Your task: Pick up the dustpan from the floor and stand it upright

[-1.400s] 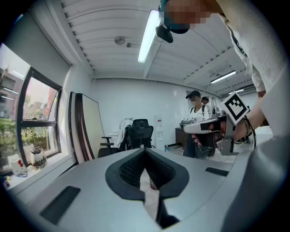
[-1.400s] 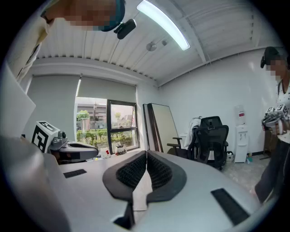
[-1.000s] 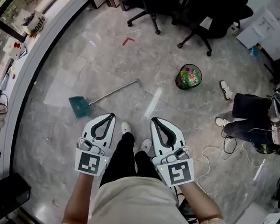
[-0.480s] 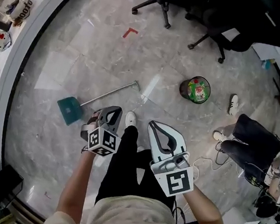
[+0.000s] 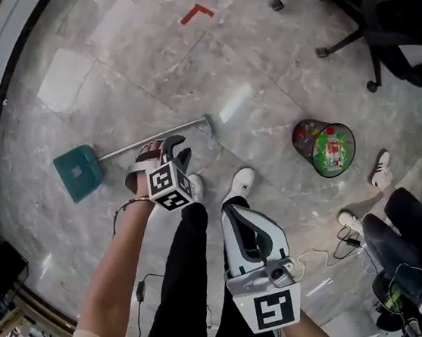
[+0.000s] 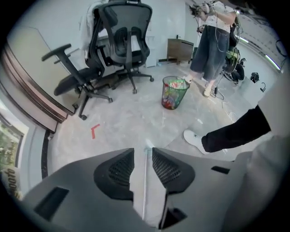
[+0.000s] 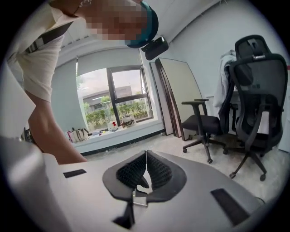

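Observation:
The dustpan lies flat on the marble floor, its teal pan at the left and its thin metal handle running up to the right. My left gripper points steeply down over the middle of that handle. Its jaws are opening, and in the left gripper view the handle runs along the gap between the left gripper's pads without touching either. My right gripper hangs lower right above my legs, away from the dustpan. In the right gripper view the right gripper is shut and holds nothing.
A mesh waste bin full of wrappers stands to the right. Office chairs stand at the back, with a red tape mark on the floor before them. My shoes are beside the handle. Another person's legs and cables lie at the right.
Both grippers have come down toward the floor. The left one turned to point downward, reached the dustpan handle and opened its jaws. The right one stayed shut.

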The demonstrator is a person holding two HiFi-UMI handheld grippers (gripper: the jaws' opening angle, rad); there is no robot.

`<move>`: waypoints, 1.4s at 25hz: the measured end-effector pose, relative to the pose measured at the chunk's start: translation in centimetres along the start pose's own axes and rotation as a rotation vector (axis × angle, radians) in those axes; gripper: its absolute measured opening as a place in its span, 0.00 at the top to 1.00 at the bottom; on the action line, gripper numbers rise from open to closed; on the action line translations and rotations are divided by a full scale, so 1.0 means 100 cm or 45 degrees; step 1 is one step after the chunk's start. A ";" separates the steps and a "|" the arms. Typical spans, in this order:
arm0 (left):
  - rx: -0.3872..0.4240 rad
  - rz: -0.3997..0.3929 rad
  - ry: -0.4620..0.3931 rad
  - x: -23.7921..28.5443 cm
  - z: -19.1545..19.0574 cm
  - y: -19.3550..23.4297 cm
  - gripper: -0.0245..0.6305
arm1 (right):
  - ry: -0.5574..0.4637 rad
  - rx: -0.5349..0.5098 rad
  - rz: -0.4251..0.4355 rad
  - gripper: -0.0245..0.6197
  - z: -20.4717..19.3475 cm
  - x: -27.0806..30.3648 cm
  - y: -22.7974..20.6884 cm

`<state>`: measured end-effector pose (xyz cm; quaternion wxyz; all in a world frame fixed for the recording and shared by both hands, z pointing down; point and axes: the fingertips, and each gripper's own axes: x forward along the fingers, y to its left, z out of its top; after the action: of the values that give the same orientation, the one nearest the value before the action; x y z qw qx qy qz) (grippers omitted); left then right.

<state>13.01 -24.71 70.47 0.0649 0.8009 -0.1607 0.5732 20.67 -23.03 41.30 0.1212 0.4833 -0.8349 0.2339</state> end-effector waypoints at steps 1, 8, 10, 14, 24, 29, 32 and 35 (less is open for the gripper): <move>0.016 -0.025 0.036 0.030 -0.010 -0.001 0.79 | 0.012 0.004 0.005 0.93 -0.022 0.014 -0.011; 0.113 -0.083 0.204 0.206 -0.075 -0.014 0.79 | 0.065 -0.173 0.029 0.93 -0.152 0.083 -0.059; 0.106 -0.099 0.243 0.250 -0.092 -0.015 0.79 | 0.051 -0.233 0.057 0.93 -0.180 0.101 -0.065; 0.155 -0.131 0.314 0.323 -0.122 -0.021 0.78 | 0.040 -0.278 0.123 0.93 -0.231 0.128 -0.075; 0.202 -0.208 0.432 0.401 -0.155 -0.030 0.79 | 0.036 -0.260 0.068 0.93 -0.277 0.156 -0.111; 0.125 -0.196 0.390 0.391 -0.156 -0.029 0.82 | 0.038 -0.277 0.040 0.93 -0.267 0.149 -0.112; 0.069 -0.174 0.330 0.359 -0.143 -0.016 0.83 | 0.048 -0.274 0.012 0.93 -0.250 0.134 -0.107; 0.060 -0.137 0.272 0.306 -0.129 -0.001 0.83 | 0.043 -0.251 -0.012 0.93 -0.218 0.112 -0.091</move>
<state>10.36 -26.47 103.57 0.0935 0.7441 -0.0961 0.6545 22.39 -24.23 67.41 0.1831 0.4690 -0.8494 0.1582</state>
